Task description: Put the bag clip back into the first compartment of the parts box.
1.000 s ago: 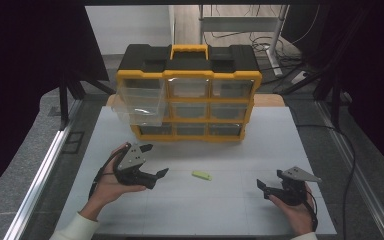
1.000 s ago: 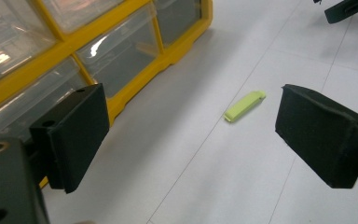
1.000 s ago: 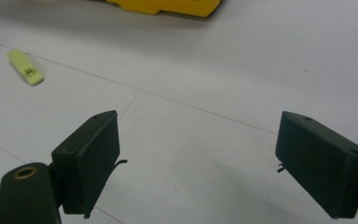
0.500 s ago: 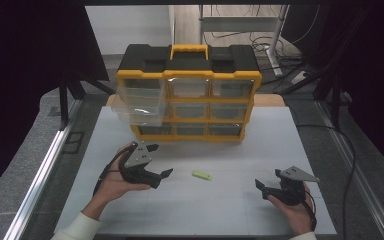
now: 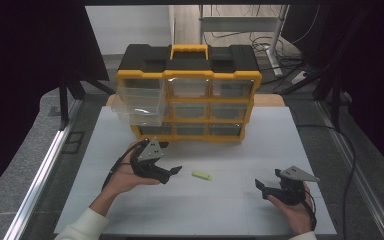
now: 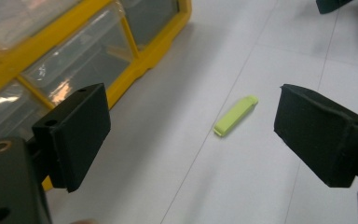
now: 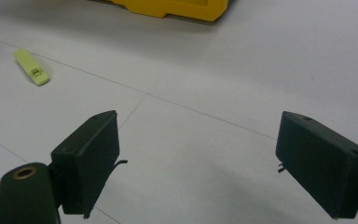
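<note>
Step in hand: an approach to the small lime-green piece (image 5: pixel 201 175) is judged to be under way, with nothing grasped yet.
Green piece: it is seen lying flat on the white desk (image 5: pixel 220 210), in front of the yellow and black drawer organiser (image 5: pixel 187 95) and well apart from it; in the left gripper view it (image 6: pixel 236 115) is framed between the two jaws, farther along the desk.
Left gripper (image 5: pixel 172 172): it is held just beside the green piece, pointing at it, with the jaws spread wide and nothing between them.
Right gripper (image 5: pixel 260 186): it is held low over the near right of the desk, well apart from the green piece; its jaws are likewise wide apart and empty.
Organiser: one clear drawer (image 5: pixel 137 102) at the upper left is seen pulled out; the others look pushed in.
Next move: the left gripper would need to be carried forward and lowered until the jaws straddle the piece across its narrow width, then closed; as the piece lies flat and thin, the jaws should be brought almost to the desk.
</note>
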